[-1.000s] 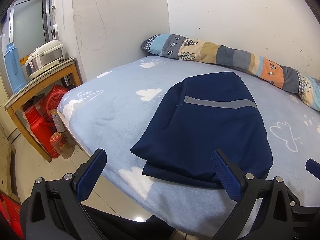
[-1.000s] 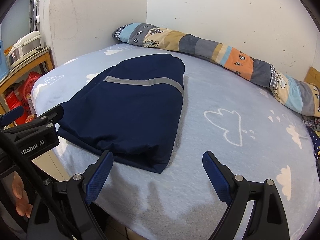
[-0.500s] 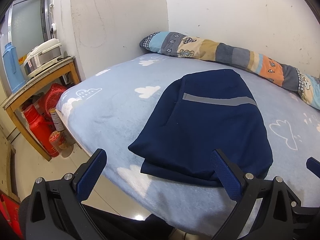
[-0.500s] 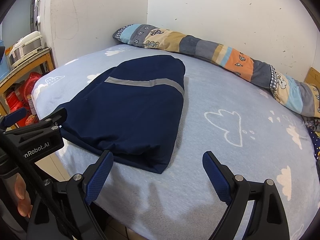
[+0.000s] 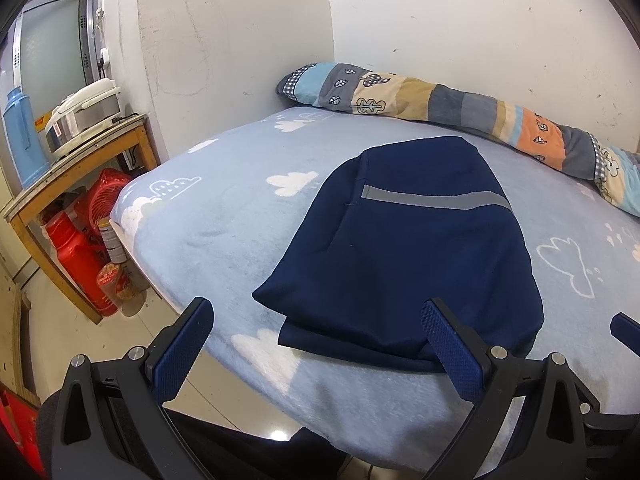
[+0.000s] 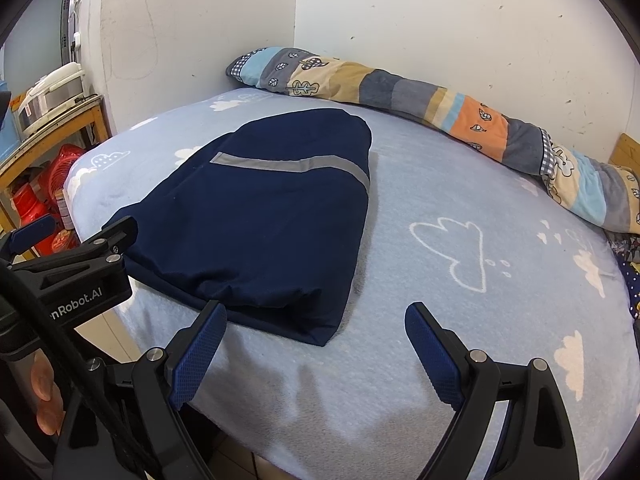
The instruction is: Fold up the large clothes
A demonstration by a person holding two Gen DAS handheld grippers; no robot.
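Two grippers hung spread wide and empty at the bed's near edge: the left gripper (its body read "nRobot.AI" in the right view) and the right gripper. Beyond them the folded navy garment lay on the cloud-print blanket.
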